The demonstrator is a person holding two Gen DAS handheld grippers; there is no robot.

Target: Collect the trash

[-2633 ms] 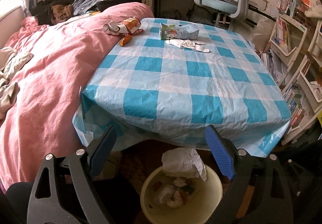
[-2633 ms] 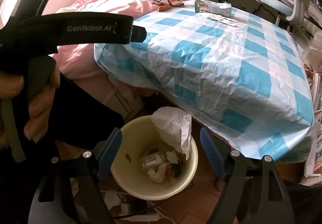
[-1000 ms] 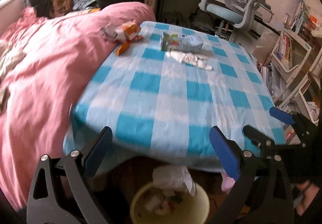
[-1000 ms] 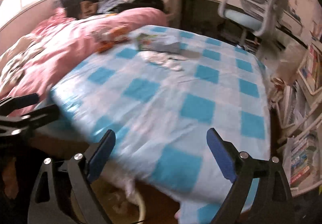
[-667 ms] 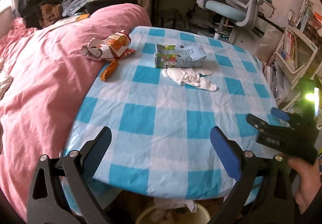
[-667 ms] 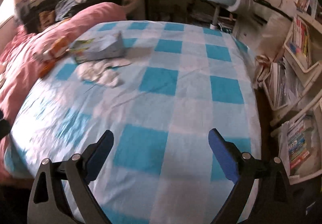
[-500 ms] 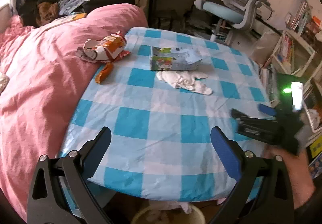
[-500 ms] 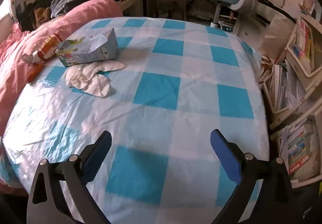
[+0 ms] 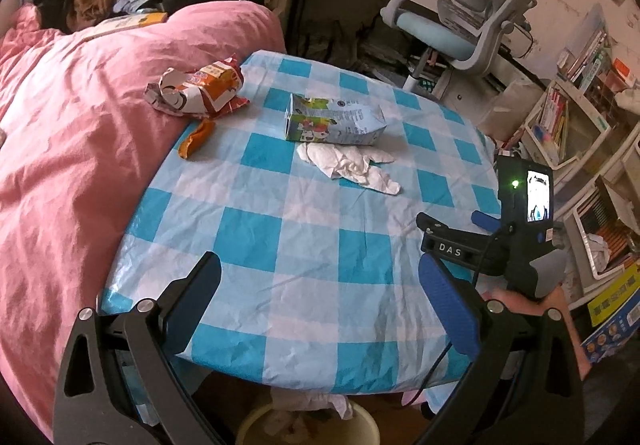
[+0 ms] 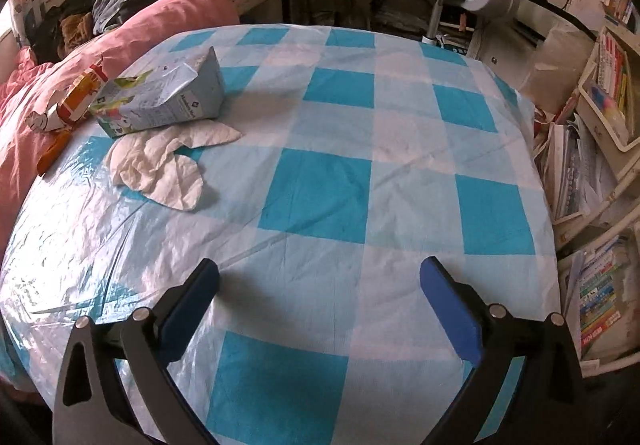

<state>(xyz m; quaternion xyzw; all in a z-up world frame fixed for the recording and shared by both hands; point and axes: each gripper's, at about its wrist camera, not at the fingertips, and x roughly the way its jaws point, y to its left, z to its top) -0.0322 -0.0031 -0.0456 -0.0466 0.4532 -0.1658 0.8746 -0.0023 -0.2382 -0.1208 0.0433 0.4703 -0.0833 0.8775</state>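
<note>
Both my left gripper (image 9: pixel 320 301) and right gripper (image 10: pixel 319 299) stand wide with nothing between the pads, hovering over the near end of the checked worktop (image 10: pixel 320 189). The crumpled tissue (image 10: pixel 160 161) lies toward the far left, touching the flattened milk carton (image 10: pixel 160 101). I judge the tissue light, soft and compressible, so I'd pinch its bunched middle; the carton looks stiffer, best taken across its narrow sides.

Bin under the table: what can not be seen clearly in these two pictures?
- Bin, left wrist view: the table edge and the picture's bottom edge hide most of it; absent from the right wrist view.
- Snack wrapper, right wrist view: the milk carton covers part.
- Carton print, both views: too small to read.
</note>
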